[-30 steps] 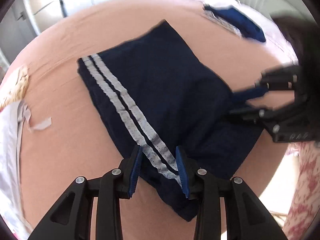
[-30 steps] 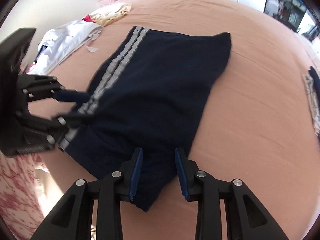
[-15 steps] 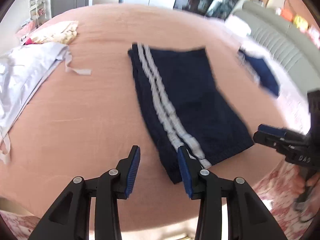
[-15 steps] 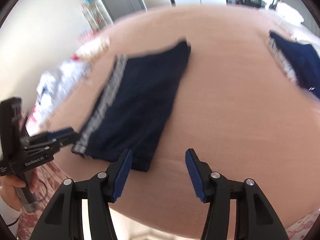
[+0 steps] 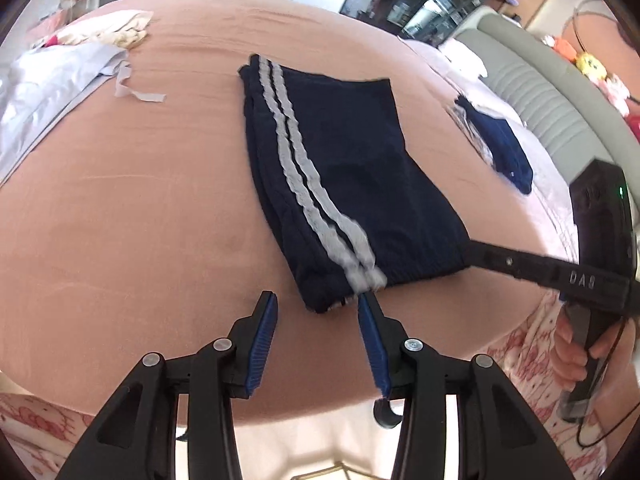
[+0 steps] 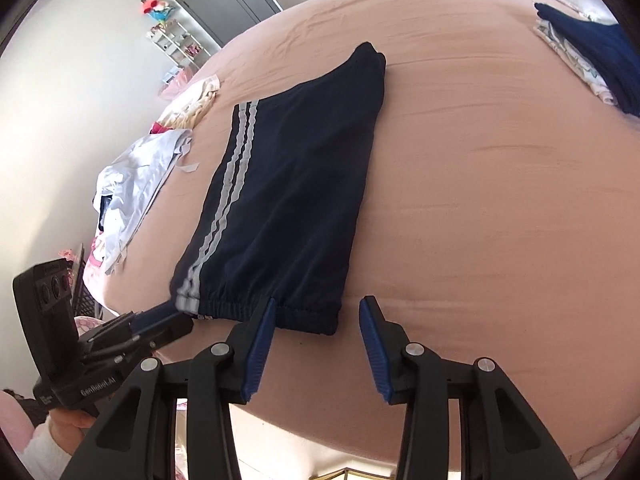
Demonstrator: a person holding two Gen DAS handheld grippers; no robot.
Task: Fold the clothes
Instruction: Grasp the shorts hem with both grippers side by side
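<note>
navy shorts [image 5: 344,176] flat on the bed [image 5: 140,208], long axis near-to-far, waistband at near edge. left gripper [image 5: 316,336] released, just closing in on striped left corner; right gripper [image 6: 316,336] released, jaws just narrowed, straddling right waistband corner, nothing pinched
</note>
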